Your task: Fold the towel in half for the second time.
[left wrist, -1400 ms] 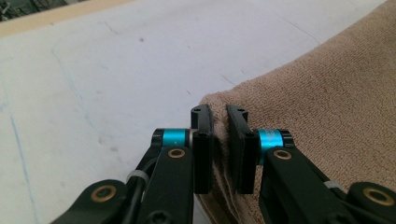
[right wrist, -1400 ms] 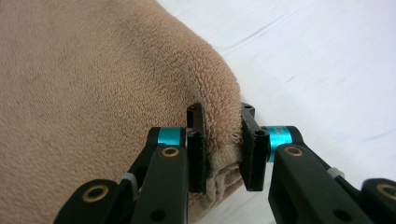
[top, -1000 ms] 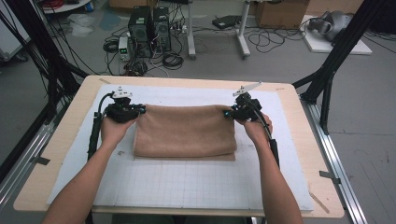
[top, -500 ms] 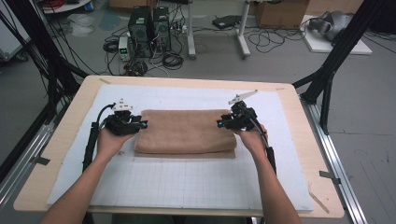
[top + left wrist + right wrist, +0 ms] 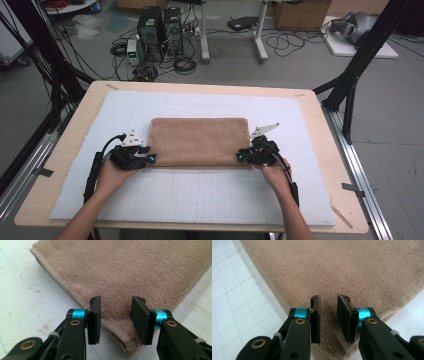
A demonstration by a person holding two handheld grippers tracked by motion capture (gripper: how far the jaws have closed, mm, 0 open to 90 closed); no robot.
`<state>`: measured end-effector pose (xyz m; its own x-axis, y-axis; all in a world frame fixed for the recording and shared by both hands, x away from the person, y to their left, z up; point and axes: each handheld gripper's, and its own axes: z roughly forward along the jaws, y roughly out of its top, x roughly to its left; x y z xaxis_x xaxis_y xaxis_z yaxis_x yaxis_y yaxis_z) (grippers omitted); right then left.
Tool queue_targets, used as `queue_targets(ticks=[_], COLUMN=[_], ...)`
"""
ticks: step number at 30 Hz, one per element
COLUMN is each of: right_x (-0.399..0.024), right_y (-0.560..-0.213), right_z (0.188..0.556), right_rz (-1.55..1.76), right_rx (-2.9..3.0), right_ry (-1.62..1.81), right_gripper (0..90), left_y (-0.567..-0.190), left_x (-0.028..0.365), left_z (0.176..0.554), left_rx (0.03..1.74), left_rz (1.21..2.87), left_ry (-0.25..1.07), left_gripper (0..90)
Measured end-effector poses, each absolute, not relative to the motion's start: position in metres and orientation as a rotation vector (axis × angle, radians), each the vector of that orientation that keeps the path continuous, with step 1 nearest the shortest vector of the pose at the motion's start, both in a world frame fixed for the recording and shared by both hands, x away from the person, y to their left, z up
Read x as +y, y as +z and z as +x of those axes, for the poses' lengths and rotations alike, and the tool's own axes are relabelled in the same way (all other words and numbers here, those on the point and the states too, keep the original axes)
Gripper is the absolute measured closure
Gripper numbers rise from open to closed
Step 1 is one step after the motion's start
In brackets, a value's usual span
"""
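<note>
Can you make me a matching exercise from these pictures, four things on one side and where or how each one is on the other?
1. towel
2. left gripper
3. right gripper
4. white mat

a. at the towel's near right corner
b. covers the tabletop, grid lines on it
c. folded, flat on the mat
d. at the towel's near left corner

Pairs: 1-c, 2-d, 3-a, 4-b
</note>
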<state>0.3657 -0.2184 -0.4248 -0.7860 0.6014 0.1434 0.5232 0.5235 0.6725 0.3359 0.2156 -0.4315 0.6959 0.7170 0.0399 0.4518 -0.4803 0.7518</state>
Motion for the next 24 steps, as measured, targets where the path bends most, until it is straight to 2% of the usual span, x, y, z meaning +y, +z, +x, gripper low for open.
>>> queue_targets(ticks=[11,17,21,24], right_x=[-0.217,-0.219,-0.223,-0.227], right_y=[-0.431,-0.425,-0.421,-0.417], right_z=[0.358,0.356,0.355,0.352], right_rz=[0.976,0.963,0.963,0.951], right_rx=[2.644,2.607,2.565,2.538], right_ry=[1.126,1.174,1.221,1.241], right_gripper=[71.9,52.2,39.4,33.3], left_y=[-0.437,-0.431,-0.427,-0.423], left_x=[0.218,0.223,0.224,0.224], left_z=[0.337,0.334,0.330,0.325], left_rx=[0.946,0.940,0.923,0.908], left_rz=[2.101,2.052,2.044,2.045], left_ry=[0.450,0.404,0.372,0.369], left_gripper=[61.8,53.3,43.8,37.6])
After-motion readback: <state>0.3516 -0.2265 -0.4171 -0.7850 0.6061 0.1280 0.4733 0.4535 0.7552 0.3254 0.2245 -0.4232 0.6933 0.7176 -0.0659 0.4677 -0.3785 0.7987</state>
